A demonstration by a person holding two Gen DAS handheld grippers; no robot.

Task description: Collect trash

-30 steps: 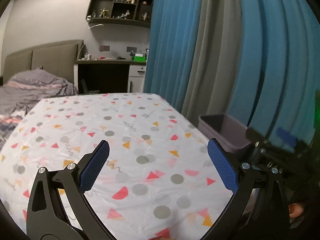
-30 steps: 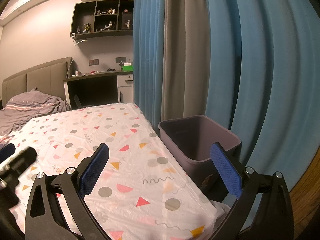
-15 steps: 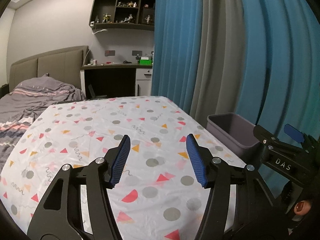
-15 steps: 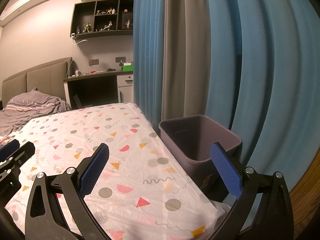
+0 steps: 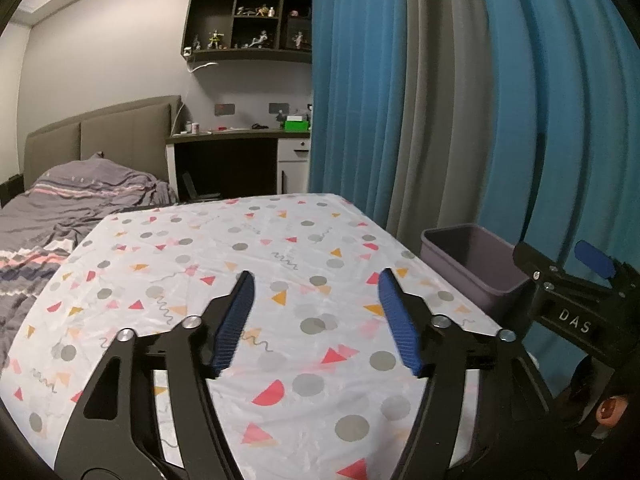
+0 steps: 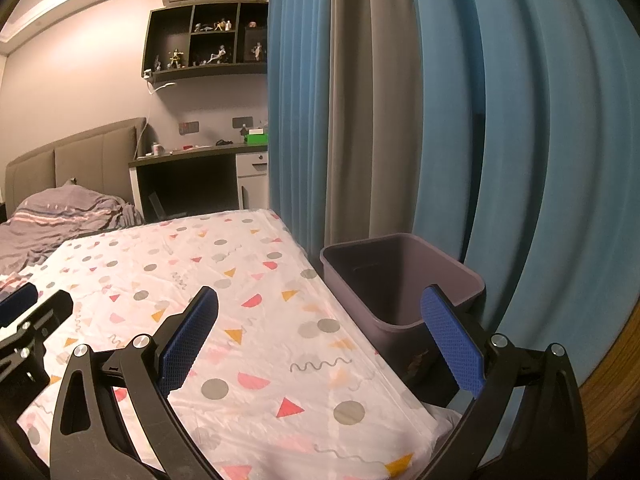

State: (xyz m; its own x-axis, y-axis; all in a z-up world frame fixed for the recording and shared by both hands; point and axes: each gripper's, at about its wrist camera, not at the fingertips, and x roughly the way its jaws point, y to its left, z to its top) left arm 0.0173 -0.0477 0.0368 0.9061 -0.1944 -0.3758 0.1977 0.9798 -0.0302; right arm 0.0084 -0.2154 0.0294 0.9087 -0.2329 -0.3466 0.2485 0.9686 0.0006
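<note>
A table under a white plastic cloth printed with grey dots and pink and orange triangles fills the near ground, and a grey-purple rectangular plastic bin stands just beside its right edge. Behind the bin hang blue and grey pleated curtains. Beyond the table's far end stands a dark desk, with a bed under a rumpled grey blanket to its left and a dark wall shelf of small figurines above.
</note>
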